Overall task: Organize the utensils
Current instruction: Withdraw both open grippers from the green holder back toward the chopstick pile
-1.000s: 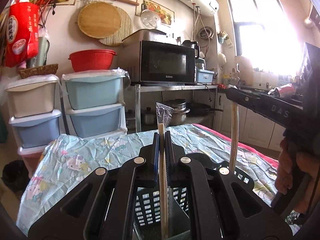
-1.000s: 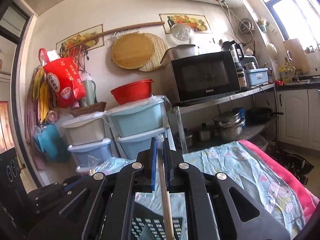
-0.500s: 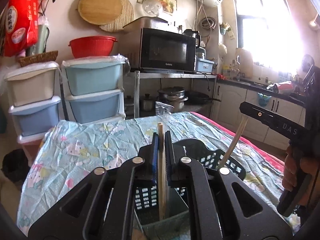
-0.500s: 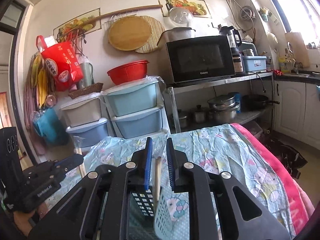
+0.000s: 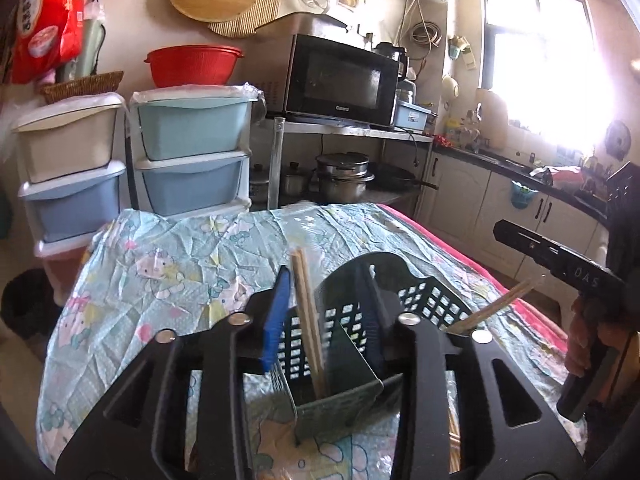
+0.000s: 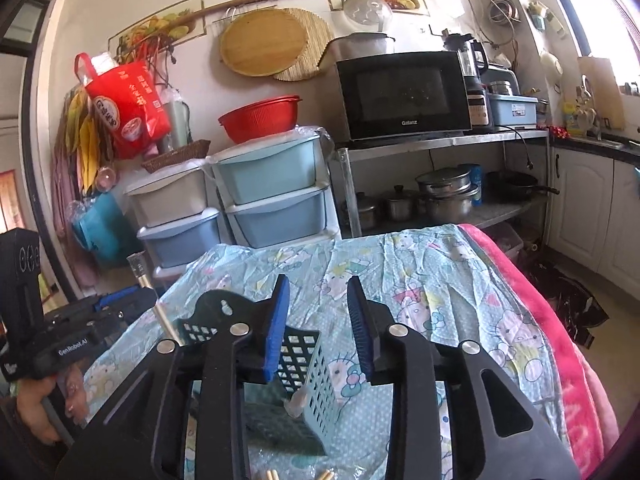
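A teal perforated utensil basket (image 5: 352,396) stands on the table, right under both grippers; it also shows in the right wrist view (image 6: 316,376). My left gripper (image 5: 324,312) is open, and a pair of wooden chopsticks (image 5: 308,320) stands upright in the basket between its jaws. A second pair of chopsticks (image 5: 496,308) leans out of the basket toward the right. My right gripper (image 6: 318,320) is open and empty above the basket. The left gripper's body (image 6: 76,340) shows at the left of the right wrist view, with the wrapped chopstick top (image 6: 142,276) beside it.
The table wears a light blue cartoon-print cloth (image 5: 180,264) with a pink edge (image 6: 540,320). More chopstick ends (image 6: 272,474) lie on the table at the near edge. Plastic drawer units (image 5: 192,156) and a metal shelf with a microwave (image 5: 336,80) stand behind the table.
Both grippers lowered toward the basket and opened. Each let go of its chopsticks, which now stand in the basket.
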A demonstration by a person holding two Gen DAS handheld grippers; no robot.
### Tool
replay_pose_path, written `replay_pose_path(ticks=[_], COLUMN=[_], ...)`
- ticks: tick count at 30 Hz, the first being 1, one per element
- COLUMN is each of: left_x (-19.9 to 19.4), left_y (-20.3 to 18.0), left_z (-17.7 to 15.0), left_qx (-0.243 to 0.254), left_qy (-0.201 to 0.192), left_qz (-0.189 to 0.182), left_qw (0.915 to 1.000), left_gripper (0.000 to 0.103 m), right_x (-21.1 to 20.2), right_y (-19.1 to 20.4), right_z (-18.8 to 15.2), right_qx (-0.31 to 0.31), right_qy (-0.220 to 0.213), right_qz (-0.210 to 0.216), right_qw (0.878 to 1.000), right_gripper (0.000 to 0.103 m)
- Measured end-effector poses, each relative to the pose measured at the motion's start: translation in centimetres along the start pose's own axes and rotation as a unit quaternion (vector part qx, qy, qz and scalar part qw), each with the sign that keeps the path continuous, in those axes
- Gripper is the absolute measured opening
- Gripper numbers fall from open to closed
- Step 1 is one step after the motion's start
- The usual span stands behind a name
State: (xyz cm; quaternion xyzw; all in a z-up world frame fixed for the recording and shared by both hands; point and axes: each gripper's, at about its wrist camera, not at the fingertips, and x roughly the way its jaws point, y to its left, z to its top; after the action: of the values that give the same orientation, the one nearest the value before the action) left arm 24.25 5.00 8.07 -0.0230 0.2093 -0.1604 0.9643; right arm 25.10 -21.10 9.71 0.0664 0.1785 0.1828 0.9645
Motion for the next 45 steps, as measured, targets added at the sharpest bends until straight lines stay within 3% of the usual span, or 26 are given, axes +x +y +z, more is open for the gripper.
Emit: replay_pose_path(ticks=[3, 8, 17, 26, 34, 45], left_x=[-0.6, -1.9, -4.2, -5.9, -6.8, -6.7], left_y=[0.2, 0.4, -0.1, -0.1, 0.1, 0.9], left_z=[0.0, -0.1, -1.1, -3.2, -4.9, -7.9], left_qx=[-0.008, -0.027, -0.035, -0.059, -0.062, -0.064], left_qy=[0.007, 0.015, 0.028, 0.034, 0.044, 0.085], left_qz=[-0.011, -0.011, -0.014, -0.018, 0.0, 0.013], left_qw=[0.9999, 0.9995, 0.9989, 0.9975, 0.9971, 0.9943], left_gripper=[0.041, 0.065, 0.092, 0.093, 0.093, 0.093], right_x=[-0.5, -1.8, -4.2, -6.3, -7.2, -6.3], right_y=[-0.1, -0.2, -0.2, 0.4, 2.0, 4.1], right_z=[0.2, 0.3, -0.6, -2.0, -3.9, -6.3], right_qx=[-0.001, -0.004, -0.003, -0.012, -0.04, -0.082], right_qy=[0.005, 0.012, 0.032, 0.042, 0.069, 0.118], right_qz=[-0.001, 0.001, 0.0, 0.012, 0.029, 0.047], right_qw=[1.0, 1.0, 0.999, 0.999, 0.996, 0.989], right_gripper=[0.033, 0.04, 0.049, 0.053, 0.054, 0.054])
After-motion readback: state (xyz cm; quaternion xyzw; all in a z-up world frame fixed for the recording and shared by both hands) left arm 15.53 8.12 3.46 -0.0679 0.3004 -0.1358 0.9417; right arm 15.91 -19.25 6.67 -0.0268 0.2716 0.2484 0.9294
